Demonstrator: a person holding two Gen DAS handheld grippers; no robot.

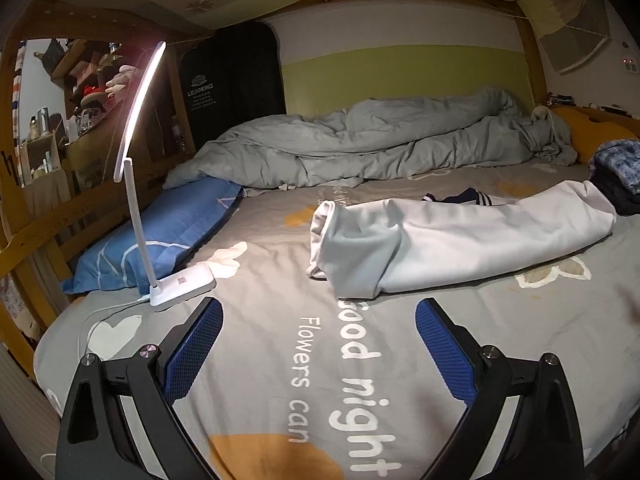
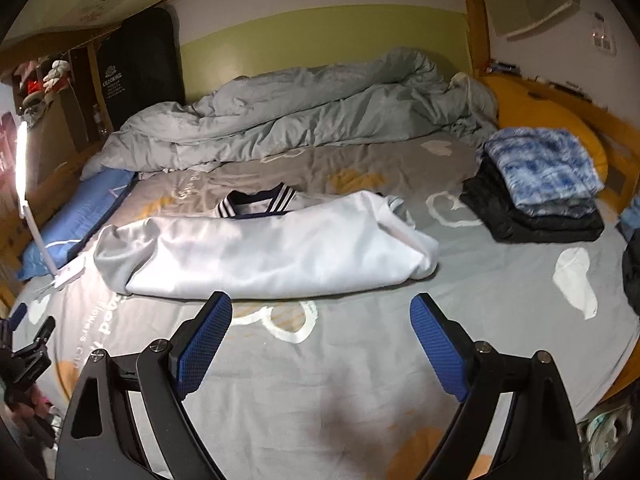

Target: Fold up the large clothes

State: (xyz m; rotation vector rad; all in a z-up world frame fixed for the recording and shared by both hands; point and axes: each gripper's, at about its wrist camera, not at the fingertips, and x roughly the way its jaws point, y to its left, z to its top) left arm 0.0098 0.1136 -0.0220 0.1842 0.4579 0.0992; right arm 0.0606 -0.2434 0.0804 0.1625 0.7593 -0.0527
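A white garment (image 1: 460, 236) with a navy striped collar (image 2: 256, 202) lies folded into a long band across the grey printed bedsheet (image 1: 280, 360); it also shows in the right wrist view (image 2: 264, 252). My left gripper (image 1: 319, 308) is open and empty, just short of the garment's near left end. My right gripper (image 2: 321, 304) is open and empty, just short of the garment's near edge. The left gripper (image 2: 28, 332) also shows at the left edge of the right wrist view.
A lit white desk lamp (image 1: 180, 284) stands on the bed at left by a blue pillow (image 1: 160, 236). A crumpled grey duvet (image 2: 300, 112) lies at the back. A stack of folded dark and blue clothes (image 2: 536, 188) sits right, by an orange pillow (image 2: 536, 108).
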